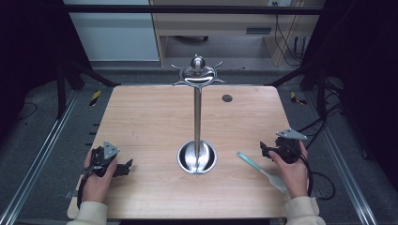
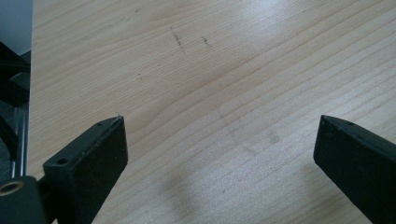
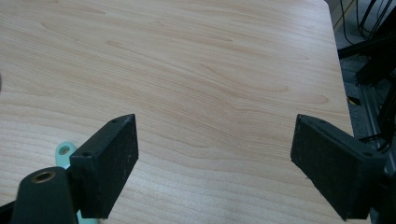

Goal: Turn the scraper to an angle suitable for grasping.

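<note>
Near right on the tabletop (image 1: 155, 117), just beside the right gripper (image 1: 265, 151), lies the spatula (image 1: 261, 170): light, thin, probably slippery; grip its handle. Both grippers' fingers gape wide, empty; left gripper (image 1: 126, 168) idle.

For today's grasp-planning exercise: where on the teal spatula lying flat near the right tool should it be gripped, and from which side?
Grip the spatula at mid-handle, coming from above with the open right tool turned across its diagonal. The handle is narrow and lies flat on the table; the white blade is too wide.
</note>
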{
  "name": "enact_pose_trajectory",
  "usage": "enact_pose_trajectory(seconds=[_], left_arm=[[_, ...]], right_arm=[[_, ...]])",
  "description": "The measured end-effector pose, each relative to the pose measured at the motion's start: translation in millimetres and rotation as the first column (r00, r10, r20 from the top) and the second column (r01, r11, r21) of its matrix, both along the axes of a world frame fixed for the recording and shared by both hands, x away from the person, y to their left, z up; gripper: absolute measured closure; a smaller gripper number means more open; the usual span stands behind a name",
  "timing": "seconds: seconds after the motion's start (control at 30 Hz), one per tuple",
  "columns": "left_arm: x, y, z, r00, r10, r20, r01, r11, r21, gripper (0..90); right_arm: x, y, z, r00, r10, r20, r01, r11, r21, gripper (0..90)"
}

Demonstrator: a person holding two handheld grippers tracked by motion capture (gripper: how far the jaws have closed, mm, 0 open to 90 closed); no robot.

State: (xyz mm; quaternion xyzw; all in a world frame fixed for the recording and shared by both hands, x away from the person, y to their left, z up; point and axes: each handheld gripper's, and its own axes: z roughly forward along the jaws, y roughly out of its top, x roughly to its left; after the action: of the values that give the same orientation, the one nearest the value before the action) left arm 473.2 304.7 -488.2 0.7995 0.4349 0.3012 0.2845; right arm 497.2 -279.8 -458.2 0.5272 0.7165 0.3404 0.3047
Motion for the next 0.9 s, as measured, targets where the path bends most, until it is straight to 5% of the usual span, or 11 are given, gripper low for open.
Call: enact_pose_trajectory(seconds=[0.27,0.47,0.67,0.9], left_arm=[[0.0,0.2,0.3,1.0,0.0,0.002,0.0,1.0,0.0,2.8],[-0.1,-0.3,1.1,1.0,-0.004,0.004,0.004,1.0,0.003,2.8],[1.3,1.1,0.3,1.0,0.001,0.001,-0.001,1.0,0.008,2.8],[0.2,-0.4,1.0,1.0,-0.005,0.003,0.005,1.0,0.008,2.8]], right_arm=[[0.1,7.8,1.8,0.9997,0.023,0.004,-0.023,0.9996,-0.015,24.4],[-1.0,15.3,1.7,0.9958,0.088,-0.022,-0.089,0.9956,-0.029,54.5],[-2.1,31.1,-2.7,0.9798,0.19,-0.062,-0.193,0.9802,-0.045,76.9],[0.3,50.2,-15.1,0.9522,0.271,-0.14,-0.283,0.9567,-0.069,88.4]])
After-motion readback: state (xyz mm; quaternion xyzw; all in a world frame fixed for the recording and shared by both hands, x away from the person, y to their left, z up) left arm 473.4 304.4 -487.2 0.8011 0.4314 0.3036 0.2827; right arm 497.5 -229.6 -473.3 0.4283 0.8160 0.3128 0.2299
